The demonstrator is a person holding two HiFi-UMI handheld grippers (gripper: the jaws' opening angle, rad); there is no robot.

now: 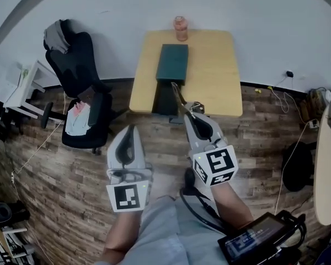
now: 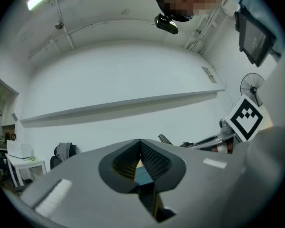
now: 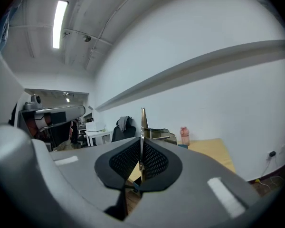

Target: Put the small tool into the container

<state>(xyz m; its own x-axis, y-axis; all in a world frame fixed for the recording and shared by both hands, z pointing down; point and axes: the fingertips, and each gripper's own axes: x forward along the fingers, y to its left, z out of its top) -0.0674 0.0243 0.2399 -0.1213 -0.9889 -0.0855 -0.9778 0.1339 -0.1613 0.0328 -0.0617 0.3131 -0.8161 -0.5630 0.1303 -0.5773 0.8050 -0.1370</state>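
Observation:
My right gripper [image 1: 192,114] is shut on a thin metal tool [image 1: 179,95] whose tip sticks out past the jaws toward the table. In the right gripper view the tool [image 3: 143,122] stands upright between the closed pads [image 3: 152,159]. A dark green box-shaped container [image 1: 172,62] rests on the wooden table [image 1: 215,81] just beyond the tool's tip; it also shows behind the tool in the right gripper view [image 3: 159,136]. My left gripper [image 1: 131,128] hangs over the floor, left of the right one, jaws shut with nothing between them [image 2: 140,144].
A pink bottle [image 1: 180,28] stands at the table's far edge. A black office chair [image 1: 80,87] draped with clothes is at the left, beside a white desk [image 1: 22,87]. Cables [image 1: 276,93] lie by the wall, and a pale round tabletop [image 1: 326,164] is at the right.

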